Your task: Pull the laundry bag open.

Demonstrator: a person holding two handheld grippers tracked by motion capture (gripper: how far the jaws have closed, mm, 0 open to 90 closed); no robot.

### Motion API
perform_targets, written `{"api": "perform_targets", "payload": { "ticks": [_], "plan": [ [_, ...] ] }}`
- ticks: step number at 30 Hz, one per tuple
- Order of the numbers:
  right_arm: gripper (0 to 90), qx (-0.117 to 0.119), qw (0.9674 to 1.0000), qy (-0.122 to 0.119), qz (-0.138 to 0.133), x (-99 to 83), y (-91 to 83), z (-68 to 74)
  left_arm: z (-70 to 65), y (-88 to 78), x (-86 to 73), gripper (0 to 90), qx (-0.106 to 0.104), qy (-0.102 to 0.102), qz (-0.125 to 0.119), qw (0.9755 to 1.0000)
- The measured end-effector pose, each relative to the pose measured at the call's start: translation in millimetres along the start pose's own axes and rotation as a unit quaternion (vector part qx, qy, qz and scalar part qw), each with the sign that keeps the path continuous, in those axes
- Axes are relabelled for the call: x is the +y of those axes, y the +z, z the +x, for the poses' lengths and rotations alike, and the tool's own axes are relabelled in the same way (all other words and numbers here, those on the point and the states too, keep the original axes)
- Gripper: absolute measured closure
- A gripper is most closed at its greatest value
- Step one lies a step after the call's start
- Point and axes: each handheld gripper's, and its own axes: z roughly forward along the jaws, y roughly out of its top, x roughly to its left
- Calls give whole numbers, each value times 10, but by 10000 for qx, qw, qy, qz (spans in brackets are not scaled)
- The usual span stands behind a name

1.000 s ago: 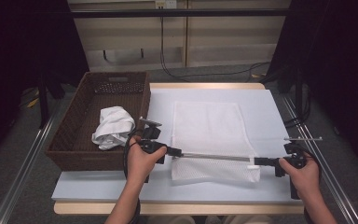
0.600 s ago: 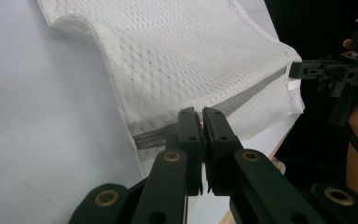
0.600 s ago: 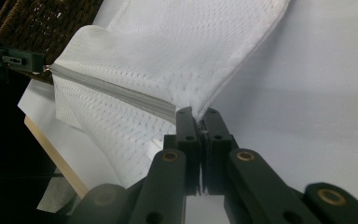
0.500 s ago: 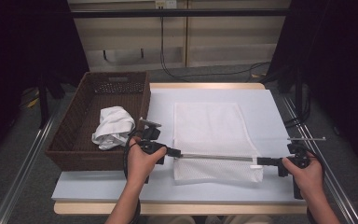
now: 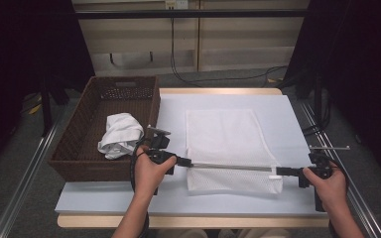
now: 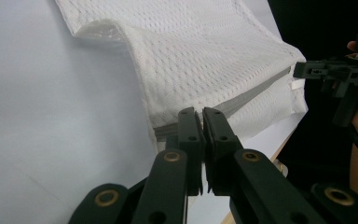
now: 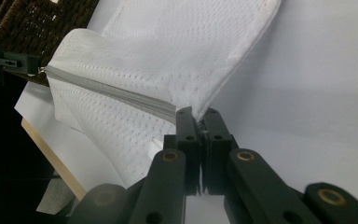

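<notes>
The mesh bag (image 5: 228,146) lies flat on the white mat (image 5: 278,106), centre-right, its far part spread out. Its near edge carries a grey zip band (image 5: 228,167) pulled taut between the two grippers, with a fold of mesh lying on the mat just nearer than it.

The left gripper (image 5: 187,162) has its jaws clamped tight on the left end of the band; in the left gripper view the pads meet on the band (image 6: 223,108) at the mesh corner. The right gripper (image 5: 279,171) has its jaws closed likewise on the right end, beside a small white tab (image 5: 274,176); whether the pads pinch the tab itself cannot be told.

A brown wicker basket (image 5: 79,148) stands on the left, just beside the mat edge. A crumpled white cloth (image 5: 121,135) lies inside it, in the near right part. The left hand (image 5: 151,171) sits close to the basket's near right corner.

The mat covers a wooden table (image 5: 218,91). Metal rails (image 5: 25,178) run along the grey floor on both sides. Beyond the table stand pale cabinets (image 5: 228,44) with black cables (image 5: 178,64) hanging down. The room at left and right is dark.
</notes>
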Motion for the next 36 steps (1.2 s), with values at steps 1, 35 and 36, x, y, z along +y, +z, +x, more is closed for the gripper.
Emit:
{"api": "perform_targets", "payload": {
  "ticks": [1,35,36],
  "plan": [
    [885,6,10000,15,-6,1,-2,0,-2,-2,1,868,-6,4,-1,10000],
    [884,-138,9999,3,-2,-2,-50,-25,-10,-47,-15,868,197,10,-7,9998],
    [884,-104,9999,48,36,-3,-51,-25,-3,-45,-16,868,195,15,5,9998]
  ]
}}
